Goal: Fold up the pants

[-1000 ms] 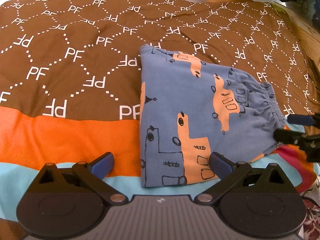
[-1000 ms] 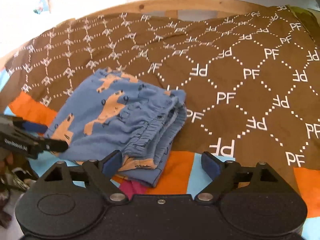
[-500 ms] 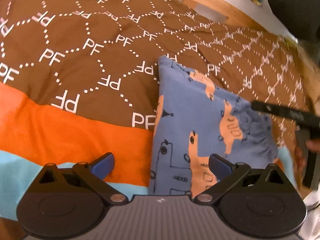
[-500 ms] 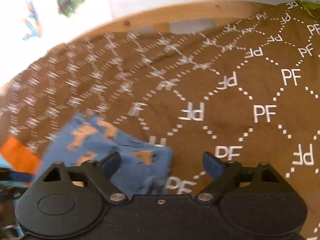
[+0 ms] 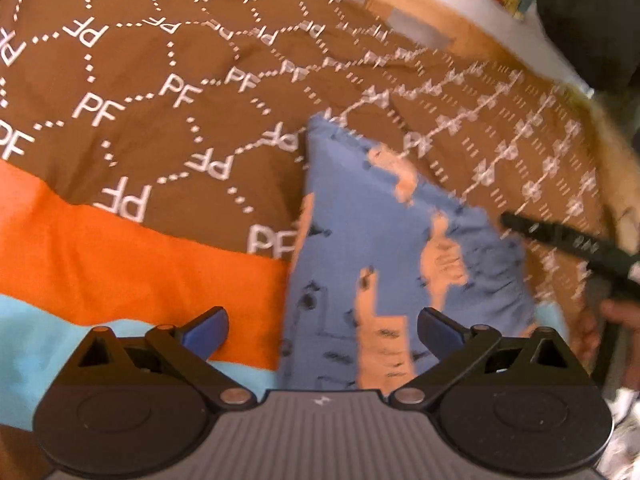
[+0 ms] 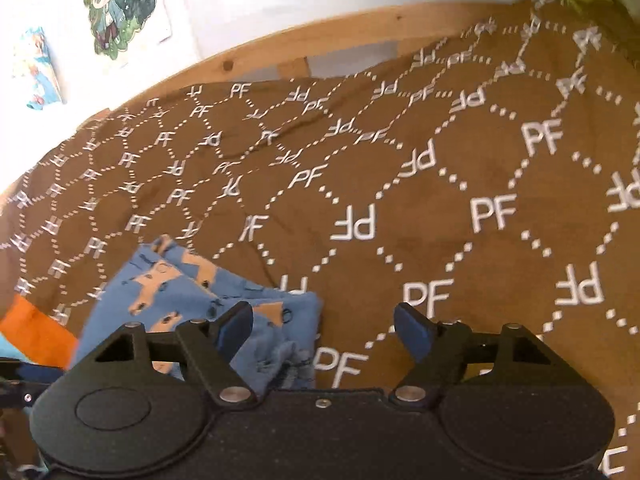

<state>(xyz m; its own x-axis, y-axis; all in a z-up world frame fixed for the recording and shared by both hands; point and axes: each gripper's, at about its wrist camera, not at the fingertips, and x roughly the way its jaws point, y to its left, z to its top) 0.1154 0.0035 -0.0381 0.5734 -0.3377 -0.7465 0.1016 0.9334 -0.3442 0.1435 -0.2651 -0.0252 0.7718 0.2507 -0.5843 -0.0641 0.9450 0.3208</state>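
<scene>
Brown PF-print bedspread, wooden bed frame; folded pants on top; both grippers' jaws wide, empty.

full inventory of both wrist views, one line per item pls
pants: 1, blue with orange animal print, folded, lying on the blanket, near its front edge
blanket: 1, brown with white PF lettering, orange and light-blue bands at the front, covering the bed
bed frame: 1, light wood, along the far edge of the blanket
cartoon pictures: at least 2, multicoloured, on the white wall behind the bed
dark object: 1, blackish, top right of the left view, too blurred to identify
left gripper: 1, black with blue pads, jaws open, holding nothing
right gripper: 1, black with blue pads, jaws open, holding nothing
</scene>
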